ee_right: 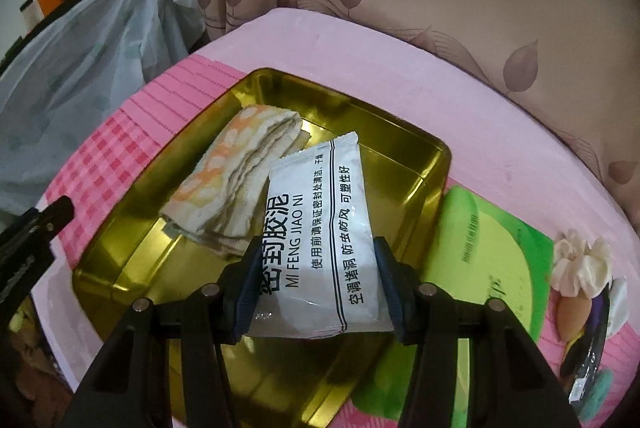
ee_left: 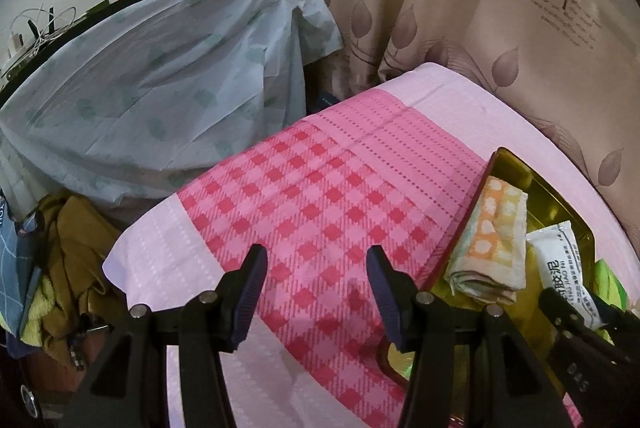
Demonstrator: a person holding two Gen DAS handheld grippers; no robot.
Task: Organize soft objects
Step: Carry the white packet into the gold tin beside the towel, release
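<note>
The right gripper (ee_right: 316, 282) is clenching a white printed sachet (ee_right: 320, 228) above the gold metal tin (ee_right: 424, 163); the left gripper (ee_left: 316, 292), jaws released, is hovering beside that tin.

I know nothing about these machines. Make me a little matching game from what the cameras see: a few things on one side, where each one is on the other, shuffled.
Things:
1. white sachet
2. folded towel
3. green packet
4. left gripper

Places:
A. on the pink cloth, beside the gold tin
B. over the pink checked cloth, holding nothing
C. lying inside the gold tin
D. between the right gripper's fingers, over the tin

Pairs: 1-D, 2-C, 3-A, 4-B
</note>
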